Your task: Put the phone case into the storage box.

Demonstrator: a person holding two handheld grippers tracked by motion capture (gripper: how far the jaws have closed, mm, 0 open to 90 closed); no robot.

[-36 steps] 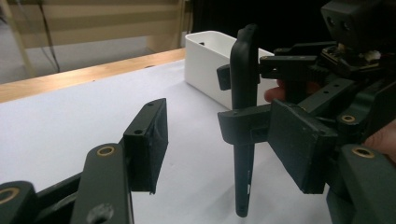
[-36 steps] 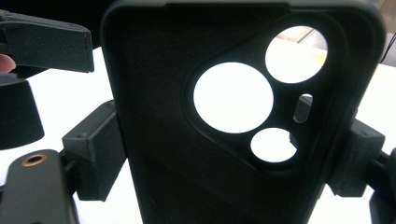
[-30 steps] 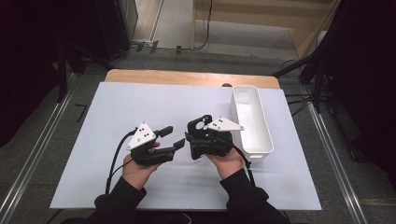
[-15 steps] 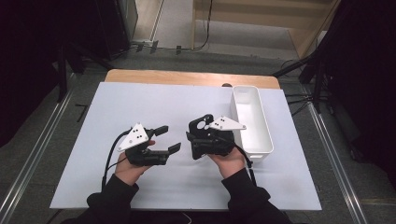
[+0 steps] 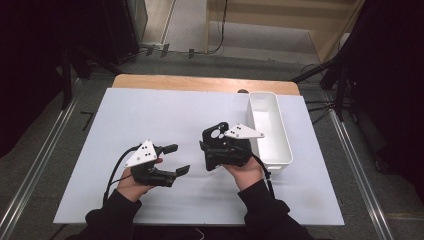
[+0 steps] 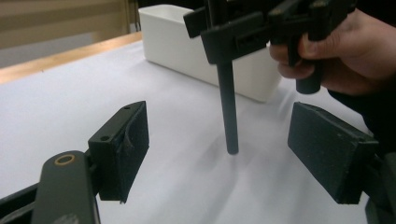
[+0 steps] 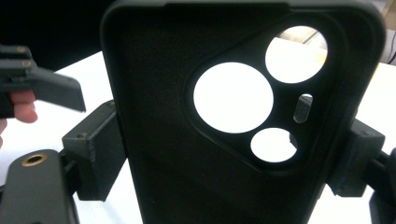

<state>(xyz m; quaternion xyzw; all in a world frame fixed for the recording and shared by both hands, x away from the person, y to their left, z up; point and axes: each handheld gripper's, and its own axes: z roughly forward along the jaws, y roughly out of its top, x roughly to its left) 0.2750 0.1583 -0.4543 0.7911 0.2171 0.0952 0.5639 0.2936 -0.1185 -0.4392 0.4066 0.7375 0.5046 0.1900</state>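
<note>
Two grippers, one phone case [image 7: 233, 116].
Right gripper [image 5: 222, 150] clamps the case upright, camera cutouts clear in its own view; left gripper [image 5: 172, 159], at nine o'clock, has just been opening, empty.

The high view looks forward and down from above the person's side onto the whole white worktop [image 5: 150, 115], far enough back to take in the floor around it. The left gripper view sits low and close over the worktop, facing along its own jaws toward the white bin [image 6: 187, 42] and the right tool [image 6: 261, 28], both of which the high view also shows. The right gripper view looks along its own jaws at very close range into the black phone case [image 7: 187, 140], the same case that stands small near the middle of the high view.
</note>
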